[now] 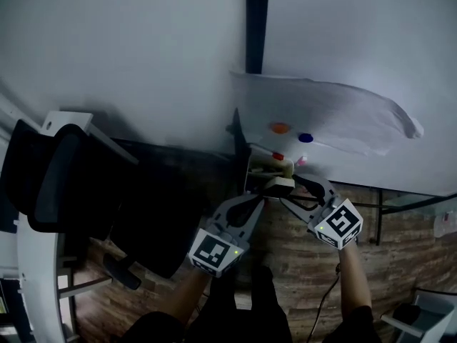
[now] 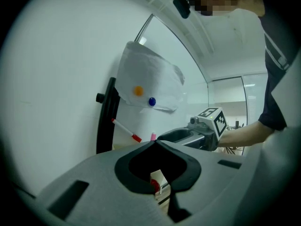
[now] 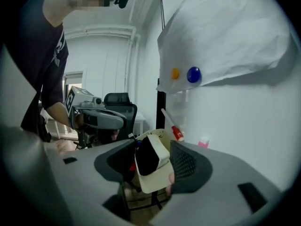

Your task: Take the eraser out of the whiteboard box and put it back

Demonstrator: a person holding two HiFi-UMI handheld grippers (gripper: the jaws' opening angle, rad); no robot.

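The whiteboard box is a cream holder fixed at the whiteboard's lower edge. In the right gripper view the eraser, cream with a black felt face, stands tilted against the cream box. My right gripper is open around it, and a gap shows beside the ribbed right pad. In the head view the eraser lies just below the box, between both gripper tips. My left gripper has its tips together, shut, with the box and something red seen past it. It hangs just left of the eraser.
A white sheet hangs on the whiteboard under an orange magnet and a blue magnet. A red-capped marker and a pink item sit by the box. A black office chair stands at the left, over a wood floor.
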